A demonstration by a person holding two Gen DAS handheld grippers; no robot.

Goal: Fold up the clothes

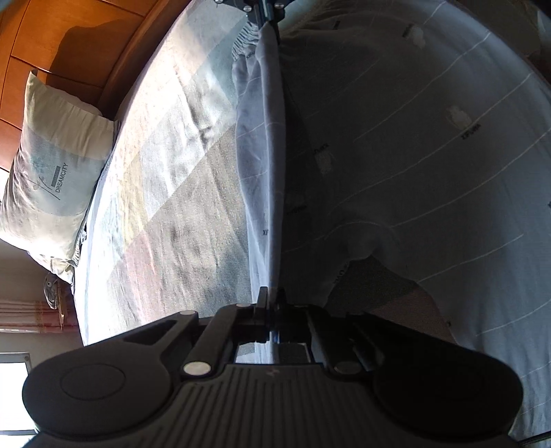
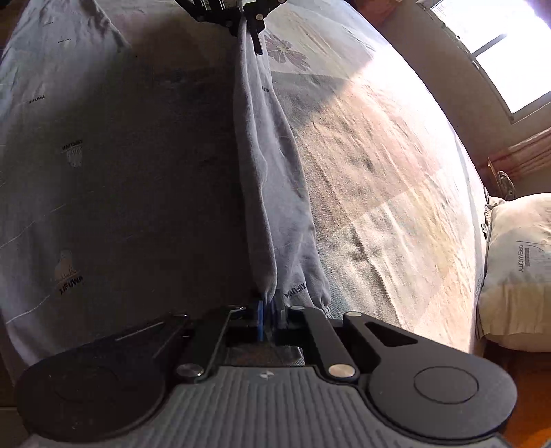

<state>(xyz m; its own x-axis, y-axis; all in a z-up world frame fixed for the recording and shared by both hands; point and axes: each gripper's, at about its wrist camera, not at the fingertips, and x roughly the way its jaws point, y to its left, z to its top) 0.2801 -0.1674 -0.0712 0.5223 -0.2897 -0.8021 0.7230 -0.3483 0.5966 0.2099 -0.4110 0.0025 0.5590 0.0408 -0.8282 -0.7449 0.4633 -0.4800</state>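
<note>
A pale grey-blue garment (image 1: 413, 138) with thin white lines and small "XIFUWA" prints lies spread on the bed. One edge of it is lifted into a taut ridge (image 1: 267, 155) strung between my two grippers. My left gripper (image 1: 272, 294) is shut on the near end of that ridge. In the same view the right gripper (image 1: 265, 13) pinches the far end at the top. In the right wrist view my right gripper (image 2: 267, 303) is shut on the garment (image 2: 265, 172) by a gathered cuff, and the left gripper (image 2: 241, 17) holds the other end.
The bed sheet (image 1: 179, 179) has pastel patches and a flower print (image 2: 286, 51). A pillow (image 1: 51, 165) lies against the wooden headboard (image 1: 86, 41); it also shows as the pillow (image 2: 516, 268) at the right. A bright window (image 2: 509, 69) is beyond the bed.
</note>
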